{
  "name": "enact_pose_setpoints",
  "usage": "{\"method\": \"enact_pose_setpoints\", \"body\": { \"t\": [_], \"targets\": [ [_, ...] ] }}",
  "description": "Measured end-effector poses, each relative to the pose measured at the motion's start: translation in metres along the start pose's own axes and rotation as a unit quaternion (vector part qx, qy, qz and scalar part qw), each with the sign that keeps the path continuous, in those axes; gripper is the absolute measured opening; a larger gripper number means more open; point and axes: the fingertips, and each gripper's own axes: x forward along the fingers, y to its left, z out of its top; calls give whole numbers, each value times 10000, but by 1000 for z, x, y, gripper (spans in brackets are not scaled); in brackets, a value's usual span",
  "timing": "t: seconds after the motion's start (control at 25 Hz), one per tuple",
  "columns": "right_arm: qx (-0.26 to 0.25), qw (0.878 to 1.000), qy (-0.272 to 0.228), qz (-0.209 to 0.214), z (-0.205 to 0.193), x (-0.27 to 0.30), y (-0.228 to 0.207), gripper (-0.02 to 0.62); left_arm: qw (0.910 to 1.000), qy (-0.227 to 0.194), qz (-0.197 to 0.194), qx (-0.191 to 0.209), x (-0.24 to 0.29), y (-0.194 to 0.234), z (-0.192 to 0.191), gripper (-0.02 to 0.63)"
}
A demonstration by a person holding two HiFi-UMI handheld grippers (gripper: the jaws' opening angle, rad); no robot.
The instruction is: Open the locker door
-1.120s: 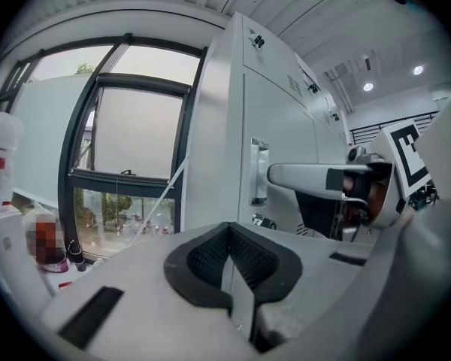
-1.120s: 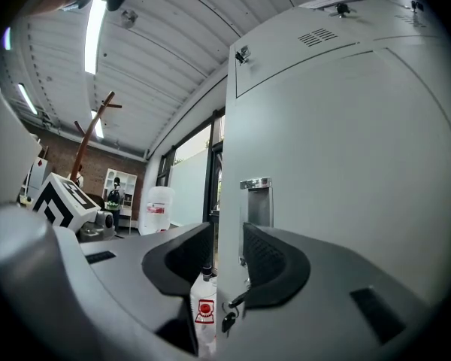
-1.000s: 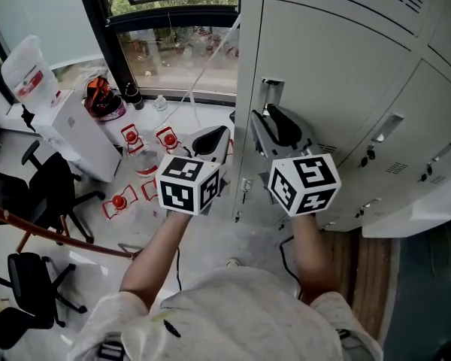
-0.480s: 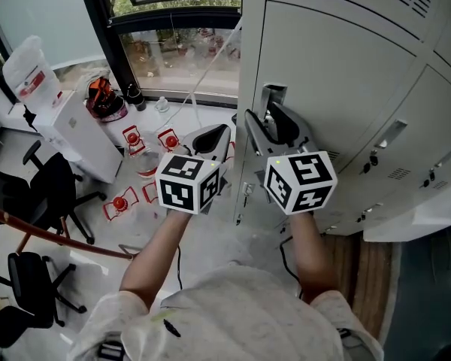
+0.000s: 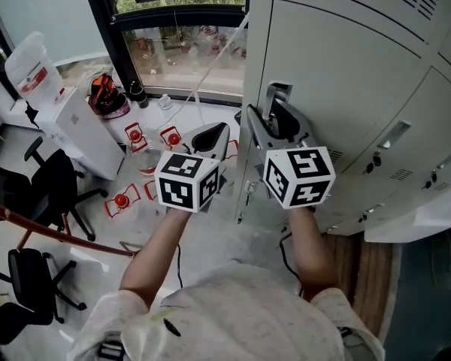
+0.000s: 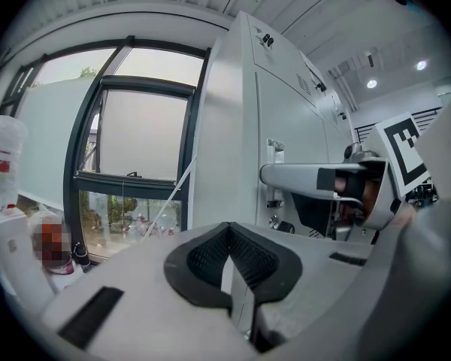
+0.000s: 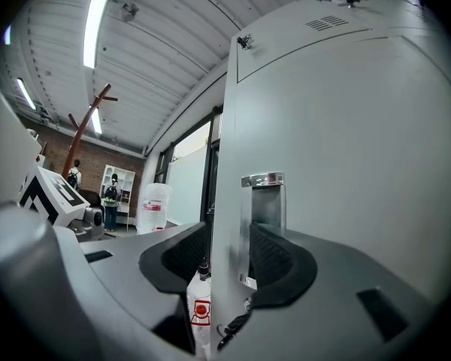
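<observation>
Black-framed windows (image 5: 180, 43) sat behind as we watched the pale grey metal locker door (image 5: 338, 74) (image 7: 346, 164). It stood upright, long axis vertical, its chrome recessed handle (image 5: 276, 96) (image 7: 264, 194) on the window-side edge. The right gripper (image 5: 269, 120) (image 7: 227, 250) had just been opening, wide astride that edge. The left gripper (image 5: 210, 138) (image 6: 229, 258) was pinched closed, empty, just beside.

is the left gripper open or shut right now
Shut. In the left gripper view, the left gripper's two black pads meet along a line, with nothing between them.
</observation>
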Motion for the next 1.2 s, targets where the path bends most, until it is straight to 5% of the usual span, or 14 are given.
{"method": "enact_pose_setpoints", "body": {
  "t": [1.2],
  "targets": [
    [-91, 9998, 30, -196, 5, -54, 33, 155, 9994, -81, -327, 109, -47, -39, 2, 5]
  ]
}}
